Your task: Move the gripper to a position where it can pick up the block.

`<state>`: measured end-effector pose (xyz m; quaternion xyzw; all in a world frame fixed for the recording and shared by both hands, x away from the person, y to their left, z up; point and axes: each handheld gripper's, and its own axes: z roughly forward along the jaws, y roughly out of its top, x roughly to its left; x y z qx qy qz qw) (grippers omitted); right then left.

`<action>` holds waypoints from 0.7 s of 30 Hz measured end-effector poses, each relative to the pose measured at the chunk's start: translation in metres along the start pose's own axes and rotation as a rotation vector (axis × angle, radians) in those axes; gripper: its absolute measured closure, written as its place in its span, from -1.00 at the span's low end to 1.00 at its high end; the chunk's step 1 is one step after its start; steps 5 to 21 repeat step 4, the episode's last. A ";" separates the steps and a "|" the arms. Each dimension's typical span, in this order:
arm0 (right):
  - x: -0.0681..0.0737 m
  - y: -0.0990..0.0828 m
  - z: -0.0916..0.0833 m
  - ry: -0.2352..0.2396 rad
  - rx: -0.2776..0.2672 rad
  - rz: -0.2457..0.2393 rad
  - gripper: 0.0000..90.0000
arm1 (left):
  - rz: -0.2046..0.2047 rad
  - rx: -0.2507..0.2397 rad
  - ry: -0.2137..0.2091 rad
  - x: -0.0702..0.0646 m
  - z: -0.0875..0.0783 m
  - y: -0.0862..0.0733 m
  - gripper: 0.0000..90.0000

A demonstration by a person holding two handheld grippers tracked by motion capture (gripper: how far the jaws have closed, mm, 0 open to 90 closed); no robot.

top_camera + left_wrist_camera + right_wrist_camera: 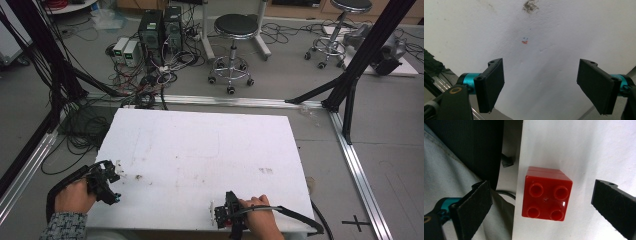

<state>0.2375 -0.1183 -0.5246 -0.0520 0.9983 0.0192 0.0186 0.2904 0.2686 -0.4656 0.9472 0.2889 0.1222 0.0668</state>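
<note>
Red plastic, a four-stud brick (547,193) sits at the very near edge of the white surface (200,150), between the spread jaws of the right tool (541,206), touching neither. In the high view that tool (223,216) and the hand (261,220) behind it hide the brick almost wholly. The left tool (540,85) hangs over the left edge with its jaws wide apart and nothing between them. Below it lie a small orange mark (524,42) and a dark smudge (530,6), cut off at the top.
</note>
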 end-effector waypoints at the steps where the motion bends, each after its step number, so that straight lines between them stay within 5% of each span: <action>1: 0.000 0.000 0.000 0.000 -0.001 0.005 -0.94 | 0.000 0.000 -0.001 0.000 0.000 0.000 -0.51; 2: -0.001 0.000 0.000 -0.005 -0.017 -0.021 -0.94 | -0.002 0.001 -0.002 0.000 0.000 0.000 -0.50; 21: -0.001 0.000 -0.001 -0.005 -0.021 -0.014 -0.94 | 0.002 0.003 0.000 0.000 0.001 0.000 -0.50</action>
